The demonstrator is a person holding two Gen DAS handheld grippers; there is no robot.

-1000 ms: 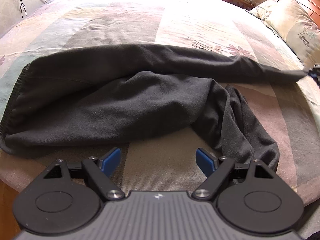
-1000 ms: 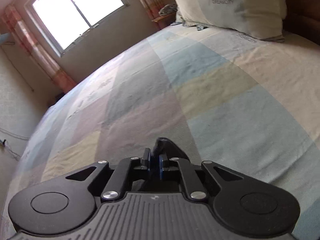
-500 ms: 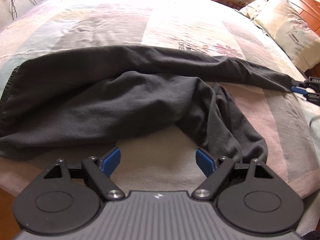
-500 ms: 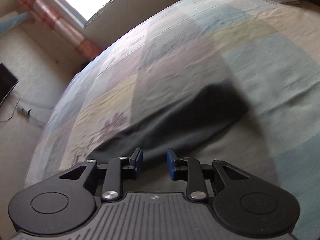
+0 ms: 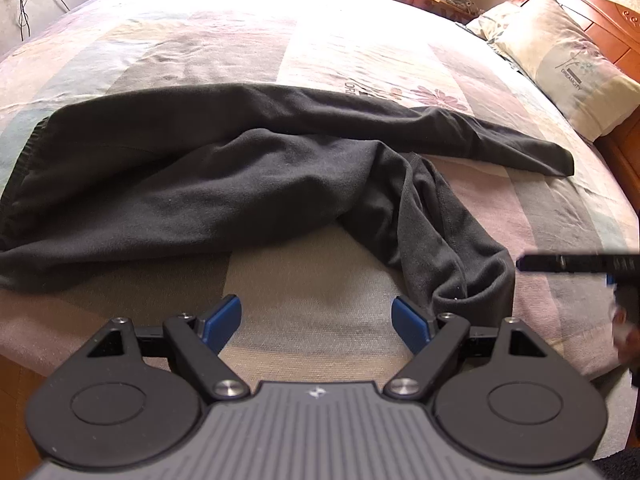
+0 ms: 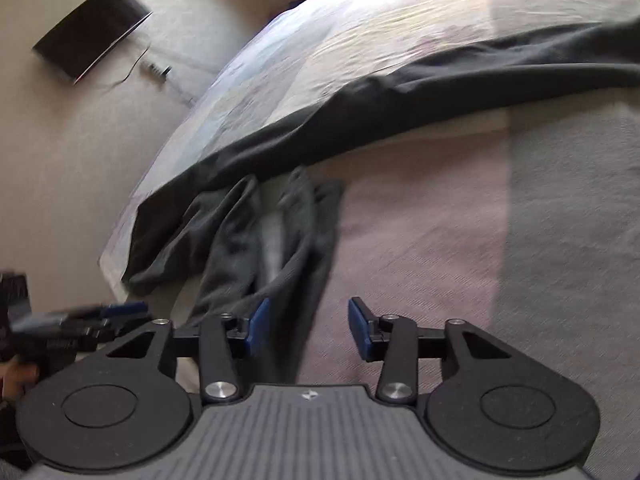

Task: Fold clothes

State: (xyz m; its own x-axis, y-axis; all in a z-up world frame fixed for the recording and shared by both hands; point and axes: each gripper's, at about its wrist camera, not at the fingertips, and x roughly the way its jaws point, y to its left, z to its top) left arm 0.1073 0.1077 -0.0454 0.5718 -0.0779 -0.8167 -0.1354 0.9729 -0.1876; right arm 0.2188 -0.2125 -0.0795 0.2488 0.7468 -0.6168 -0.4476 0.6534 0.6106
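Dark grey trousers [image 5: 192, 184] lie across the patchwork bed [image 5: 320, 56]. The far leg [image 5: 480, 136] is stretched out to the right and lies flat. The near leg [image 5: 440, 232] is bent and crumpled toward the bed's front edge. My left gripper [image 5: 316, 318] is open and empty, low over the bed just left of the crumpled leg's cuff. My right gripper [image 6: 306, 326] is open and empty, hovering over the crumpled leg [image 6: 280, 248], and shows at the right edge of the left wrist view [image 5: 580, 264].
A pillow [image 5: 568, 60] and a wooden headboard [image 5: 608, 12] are at the right end of the bed. A dark screen [image 6: 90, 30] and a power strip [image 6: 156, 70] lie on the floor beyond the bed's far side.
My right gripper opened and let go of the far leg's cuff, which now lies flat. It swung back toward the crumpled near leg. My left gripper stayed open and shifted slightly.
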